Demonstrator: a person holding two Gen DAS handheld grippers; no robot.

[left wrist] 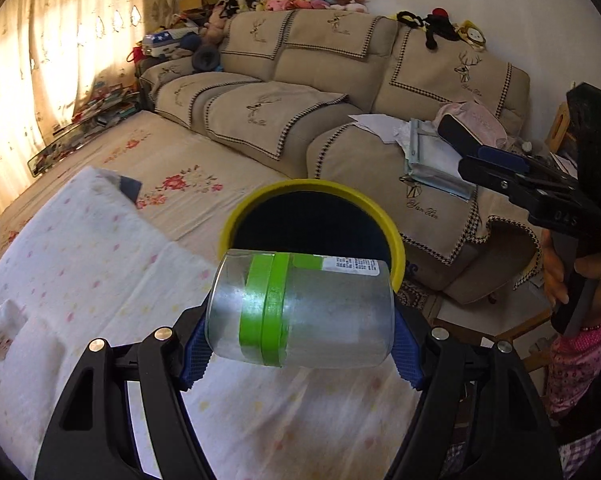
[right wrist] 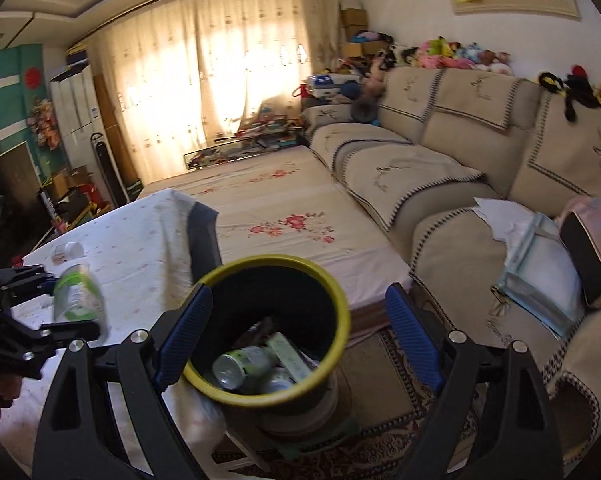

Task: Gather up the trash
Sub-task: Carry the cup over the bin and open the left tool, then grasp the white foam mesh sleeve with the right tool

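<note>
My left gripper (left wrist: 300, 332) is shut on a clear plastic bottle (left wrist: 300, 308) with a green label, held sideways just in front of the yellow-rimmed trash bin (left wrist: 396, 248). In the right wrist view the same bottle (right wrist: 78, 296) shows at the left in the left gripper (right wrist: 66, 312), beside the bin (right wrist: 268, 396). The bin holds a can (right wrist: 240, 364) and other trash. My right gripper (right wrist: 296, 340) is open and empty, hovering above the bin; it also shows at the right of the left wrist view (left wrist: 466, 148).
A table with a white dotted cloth (left wrist: 80, 280) lies under the left gripper; a small white container (right wrist: 70, 250) sits on it. A beige sofa (left wrist: 340, 120) with papers (left wrist: 428, 152) stands behind the bin. A patterned rug (right wrist: 384, 432) lies below.
</note>
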